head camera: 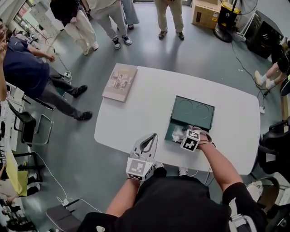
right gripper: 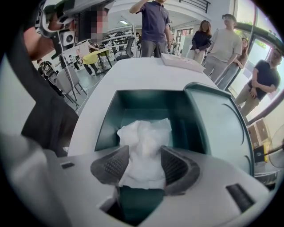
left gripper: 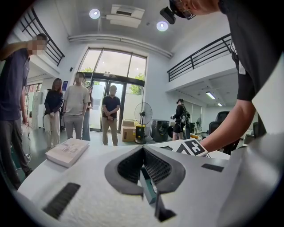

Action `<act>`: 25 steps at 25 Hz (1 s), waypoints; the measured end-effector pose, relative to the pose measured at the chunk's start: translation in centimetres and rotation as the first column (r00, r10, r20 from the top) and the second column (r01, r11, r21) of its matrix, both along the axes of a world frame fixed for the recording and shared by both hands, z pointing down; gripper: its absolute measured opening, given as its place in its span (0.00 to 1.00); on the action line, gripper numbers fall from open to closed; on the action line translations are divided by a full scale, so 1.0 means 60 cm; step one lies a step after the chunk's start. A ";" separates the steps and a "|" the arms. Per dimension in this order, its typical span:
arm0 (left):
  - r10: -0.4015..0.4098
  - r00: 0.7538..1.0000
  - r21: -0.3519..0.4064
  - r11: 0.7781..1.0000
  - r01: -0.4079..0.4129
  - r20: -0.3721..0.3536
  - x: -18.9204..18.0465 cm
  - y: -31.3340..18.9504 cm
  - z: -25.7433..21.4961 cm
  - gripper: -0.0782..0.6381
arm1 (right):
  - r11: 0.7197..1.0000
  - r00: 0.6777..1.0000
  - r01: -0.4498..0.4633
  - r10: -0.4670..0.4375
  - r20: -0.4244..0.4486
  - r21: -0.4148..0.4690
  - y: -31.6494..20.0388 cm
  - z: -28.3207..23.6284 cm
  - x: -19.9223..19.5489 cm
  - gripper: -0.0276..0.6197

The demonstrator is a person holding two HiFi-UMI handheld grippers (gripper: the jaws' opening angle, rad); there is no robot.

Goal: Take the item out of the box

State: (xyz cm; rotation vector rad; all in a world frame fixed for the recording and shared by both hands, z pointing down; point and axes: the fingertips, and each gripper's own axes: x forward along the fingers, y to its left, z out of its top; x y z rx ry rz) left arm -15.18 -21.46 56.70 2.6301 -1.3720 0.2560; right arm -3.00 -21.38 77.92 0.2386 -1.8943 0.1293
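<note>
Sitting in green box, white crumpled item.

Grey floor surrounds the white counter. Tall windows fill the far wall, with round ceiling lights above.

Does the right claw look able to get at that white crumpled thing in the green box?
Probably yes: the green box lies open and the right claw straddles the white wad, jaws apart, nothing blocking.
</note>
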 end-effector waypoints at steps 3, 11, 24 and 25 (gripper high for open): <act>0.003 1.000 -0.004 1.000 -0.003 -0.002 0.001 0.002 0.004 0.12 | 1.000 1.000 0.004 -0.004 0.000 -0.013 0.002 0.000 0.000 0.38; 0.002 1.000 0.009 1.000 -0.002 0.002 -0.002 0.002 -0.005 0.12 | 0.999 0.999 0.036 -0.036 -0.006 -0.006 0.008 -0.003 -0.003 0.25; 0.004 1.000 0.016 1.000 -0.004 -0.002 0.004 0.022 -0.007 0.12 | 0.996 0.997 0.072 -0.072 -0.007 0.051 0.021 -0.016 -0.002 0.15; 0.004 1.000 0.017 1.000 -0.004 -0.003 0.005 0.022 -0.008 0.12 | 0.996 0.997 0.073 -0.073 -0.005 0.056 0.019 -0.019 -0.001 0.15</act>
